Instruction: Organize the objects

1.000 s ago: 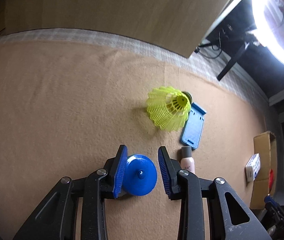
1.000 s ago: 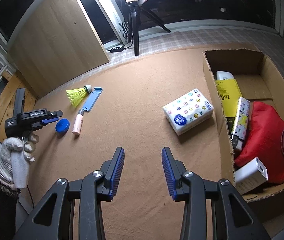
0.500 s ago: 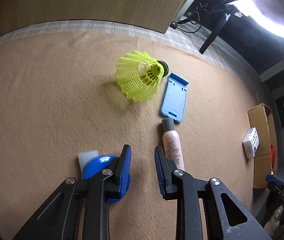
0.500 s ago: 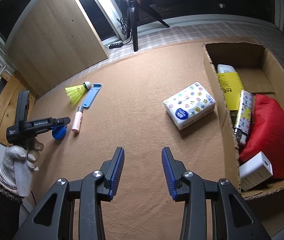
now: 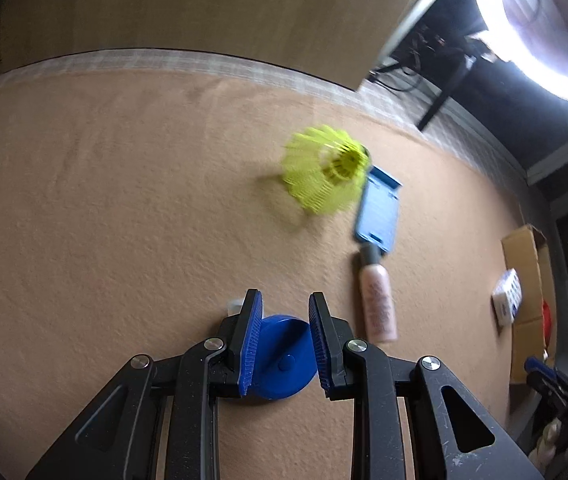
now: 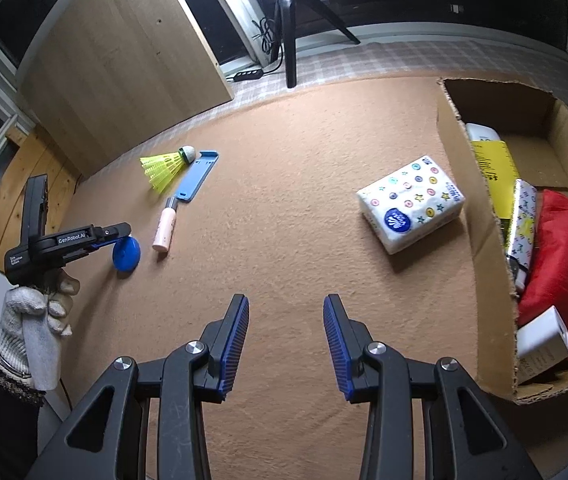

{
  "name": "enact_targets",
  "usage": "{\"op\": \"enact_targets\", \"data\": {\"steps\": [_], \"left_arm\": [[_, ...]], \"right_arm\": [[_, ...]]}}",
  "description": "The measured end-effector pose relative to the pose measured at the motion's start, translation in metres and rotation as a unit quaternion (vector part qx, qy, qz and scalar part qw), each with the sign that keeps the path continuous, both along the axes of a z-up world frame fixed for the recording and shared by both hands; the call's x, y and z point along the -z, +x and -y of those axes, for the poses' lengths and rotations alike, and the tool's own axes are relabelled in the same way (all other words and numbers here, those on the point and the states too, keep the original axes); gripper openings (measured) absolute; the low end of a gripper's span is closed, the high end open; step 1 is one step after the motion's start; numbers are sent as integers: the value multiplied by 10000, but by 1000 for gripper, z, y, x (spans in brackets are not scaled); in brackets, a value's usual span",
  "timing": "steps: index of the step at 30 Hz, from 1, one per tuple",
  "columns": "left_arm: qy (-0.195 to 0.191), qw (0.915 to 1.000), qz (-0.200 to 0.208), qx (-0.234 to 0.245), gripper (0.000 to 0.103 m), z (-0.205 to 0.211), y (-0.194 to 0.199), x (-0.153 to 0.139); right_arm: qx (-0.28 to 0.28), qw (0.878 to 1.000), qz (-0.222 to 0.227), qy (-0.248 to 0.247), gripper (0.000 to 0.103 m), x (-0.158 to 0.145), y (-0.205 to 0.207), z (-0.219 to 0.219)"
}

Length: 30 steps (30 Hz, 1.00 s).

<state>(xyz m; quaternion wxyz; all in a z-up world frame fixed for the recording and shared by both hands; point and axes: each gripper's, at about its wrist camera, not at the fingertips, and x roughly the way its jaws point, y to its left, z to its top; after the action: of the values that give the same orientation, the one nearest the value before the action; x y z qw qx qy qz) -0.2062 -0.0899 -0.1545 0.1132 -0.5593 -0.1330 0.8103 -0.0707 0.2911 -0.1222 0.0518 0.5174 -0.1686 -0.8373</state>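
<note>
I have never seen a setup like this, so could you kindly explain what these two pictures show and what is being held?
A person holds two handheld grippers, each with a camera looking along its fingers. The left gripper has closed on a blue disc; its gloved hand shows in the other view. The right gripper is open, holding nothing. On the tan mat lie a yellow shuttlecock, a blue holder, a pink bottle and a tissue pack. A cardboard box holds items already sorted.

L gripper (image 5: 286, 338) low over mat, fingers (image 5: 251, 336) narrowed; R gripper (image 6: 286, 344) hovers w/ fingers wide apart
</note>
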Motion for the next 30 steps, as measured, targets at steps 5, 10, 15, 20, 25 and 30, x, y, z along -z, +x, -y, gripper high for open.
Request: {"op": "enact_targets", "data": {"steps": [5, 10, 15, 20, 25, 30], "left_arm": [[92, 9995, 23, 305, 26, -18, 14, 3], [313, 9984, 8, 480, 26, -35, 33, 4], [349, 9966, 76, 739, 26, -51, 54, 8], [378, 9979, -184, 501, 26, -37, 69, -7], [253, 9994, -241, -1, 28, -4, 58, -9], [395, 9992, -13, -38, 34, 5, 47, 6]], "right_arm": [[-75, 10000, 4, -15, 35, 1, -4, 7], [-142, 9999, 30, -64, 35, 3, -6, 12], [-203, 9998, 45, -62, 35, 4, -9, 18], [-278, 9996, 33, -39, 35, 4, -12, 23], [-356, 9993, 58, -65, 35, 6, -17, 31], [-477, 9988, 64, -65, 35, 6, -19, 41]]}}
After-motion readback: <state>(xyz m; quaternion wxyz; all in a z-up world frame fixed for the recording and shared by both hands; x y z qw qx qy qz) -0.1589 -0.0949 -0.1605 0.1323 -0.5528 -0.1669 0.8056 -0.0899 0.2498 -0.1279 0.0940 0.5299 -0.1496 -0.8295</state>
